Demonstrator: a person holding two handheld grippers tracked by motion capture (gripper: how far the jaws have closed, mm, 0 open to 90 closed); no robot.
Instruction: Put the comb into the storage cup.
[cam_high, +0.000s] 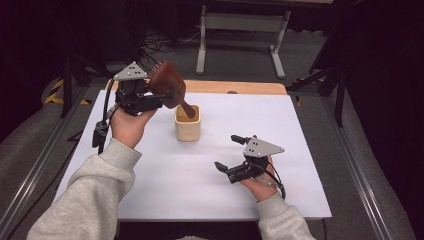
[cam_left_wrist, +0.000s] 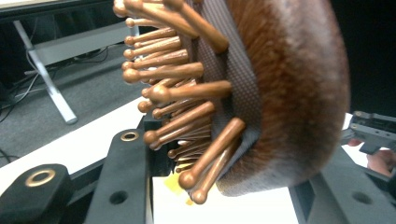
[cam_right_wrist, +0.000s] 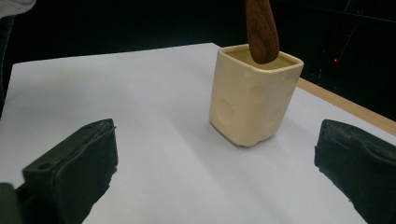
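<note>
Hairbrush handle at cup mouth

We clamp the left claw on the hairbrush, handle tip entering the cup; our right claw gapes empty nearby.

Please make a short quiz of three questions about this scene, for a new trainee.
1. True or false: the right hand-held gripper holds the cup.
2. Which part of the brush is at the cup's mouth? A) bristles B) handle tip C) none
3. Fill in: the left hand-held gripper is shut on the brush's ____.

Key
1. False. Its jaws are open and apart from the cup.
2. B. The handle tip is at the opening; the head is raised and tilted.
3. Head.
</note>
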